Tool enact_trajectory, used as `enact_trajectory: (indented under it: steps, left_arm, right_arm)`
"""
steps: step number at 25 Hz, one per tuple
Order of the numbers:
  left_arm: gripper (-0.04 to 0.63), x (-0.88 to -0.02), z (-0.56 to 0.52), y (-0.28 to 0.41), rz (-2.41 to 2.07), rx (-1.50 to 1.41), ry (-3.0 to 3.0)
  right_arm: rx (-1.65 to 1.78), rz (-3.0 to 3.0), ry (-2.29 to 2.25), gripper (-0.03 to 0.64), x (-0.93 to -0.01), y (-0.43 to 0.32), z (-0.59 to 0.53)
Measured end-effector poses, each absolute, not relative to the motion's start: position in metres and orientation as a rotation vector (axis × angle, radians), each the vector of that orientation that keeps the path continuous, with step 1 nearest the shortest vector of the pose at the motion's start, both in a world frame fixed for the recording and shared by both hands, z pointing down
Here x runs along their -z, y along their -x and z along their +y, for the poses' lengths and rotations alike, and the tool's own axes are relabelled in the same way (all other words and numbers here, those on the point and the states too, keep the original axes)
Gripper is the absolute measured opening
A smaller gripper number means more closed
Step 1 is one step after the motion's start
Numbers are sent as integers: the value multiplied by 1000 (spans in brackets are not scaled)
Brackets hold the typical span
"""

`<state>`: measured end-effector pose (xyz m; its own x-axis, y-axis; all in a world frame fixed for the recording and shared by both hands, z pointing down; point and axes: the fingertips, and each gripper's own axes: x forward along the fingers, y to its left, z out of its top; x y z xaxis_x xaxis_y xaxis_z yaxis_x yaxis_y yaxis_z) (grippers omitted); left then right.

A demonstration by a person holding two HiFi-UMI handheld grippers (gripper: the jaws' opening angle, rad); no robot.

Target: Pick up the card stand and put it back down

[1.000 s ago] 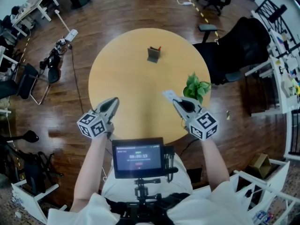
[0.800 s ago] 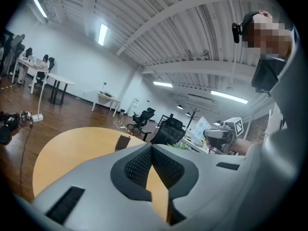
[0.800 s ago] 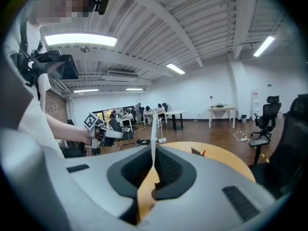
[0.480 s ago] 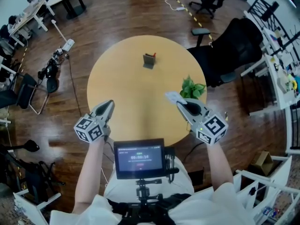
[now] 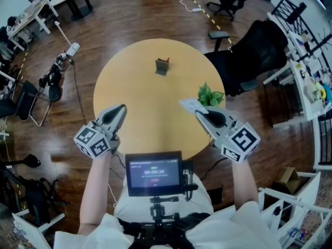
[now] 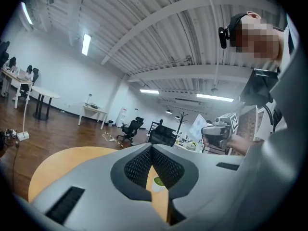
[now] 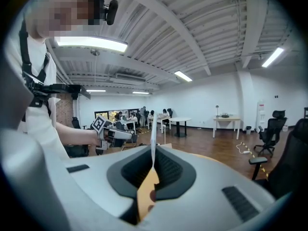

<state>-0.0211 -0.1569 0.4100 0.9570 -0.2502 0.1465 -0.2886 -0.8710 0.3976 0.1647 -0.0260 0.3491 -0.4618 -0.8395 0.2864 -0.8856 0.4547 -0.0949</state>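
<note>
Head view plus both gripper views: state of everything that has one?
left tongs: shut, empty.
right tongs: shut on white card.
white card: held, off the table.
card stand: upright on table's far side, untouched.
plant: upright at table edge.
screen: on.

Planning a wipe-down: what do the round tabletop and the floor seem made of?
Tabletop: probably pale wood or laminate, matte; even yellowish tone, no glare. Floor: dark wood planks or wood-look, slightly glossy; plank lines and pale reflections show.
</note>
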Motion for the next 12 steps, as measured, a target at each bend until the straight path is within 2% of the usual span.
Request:
enact_trajectory:
  steps: [12]
  left_arm:
    - [0,-375,-144,18,-340,-57,-2729]
  right_arm:
    - [-326,-2512,-1478,23,-334,-156,-14]
